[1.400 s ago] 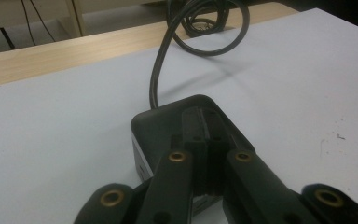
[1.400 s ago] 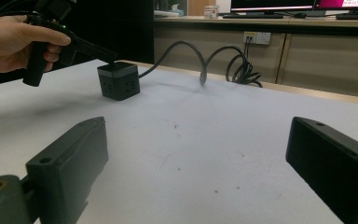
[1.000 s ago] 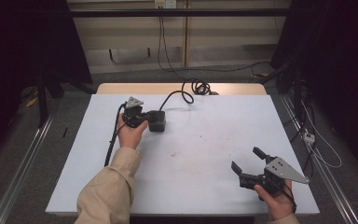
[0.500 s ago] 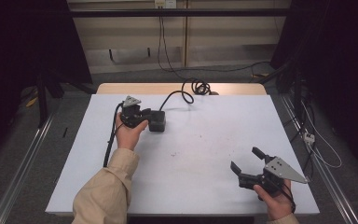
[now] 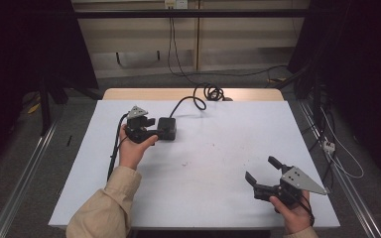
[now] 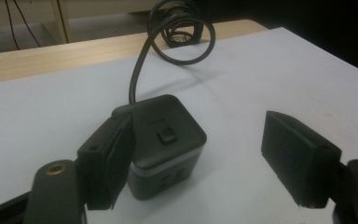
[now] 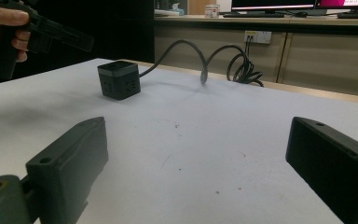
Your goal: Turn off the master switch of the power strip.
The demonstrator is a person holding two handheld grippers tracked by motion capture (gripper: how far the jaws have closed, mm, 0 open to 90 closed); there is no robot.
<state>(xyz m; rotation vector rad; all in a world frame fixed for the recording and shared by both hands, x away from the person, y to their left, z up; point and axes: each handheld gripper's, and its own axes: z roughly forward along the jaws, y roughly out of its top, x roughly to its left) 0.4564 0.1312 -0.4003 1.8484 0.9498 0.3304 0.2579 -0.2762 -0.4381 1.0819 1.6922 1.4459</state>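
A black cube socket with a button on top lies at the back left of the white table. Its thick black cable runs to a coil at the far edge. My left gripper stands open just left of the cube. In the left gripper view the cube sits against the left jaw, well clear of the right one, with the gripper wide open. My right gripper is open at the front right, nothing between its jaws. The right gripper view shows the cube far ahead.
The table's wooden far edge carries the cable coil. Metal rails run along both sides on the floor. A wall outlet and cabinets stand behind the table. The other hand and its gripper show at top left in the right gripper view.
The left hand and its gripper have drawn back very slightly beside the cube. The cube and the right gripper are where they were.
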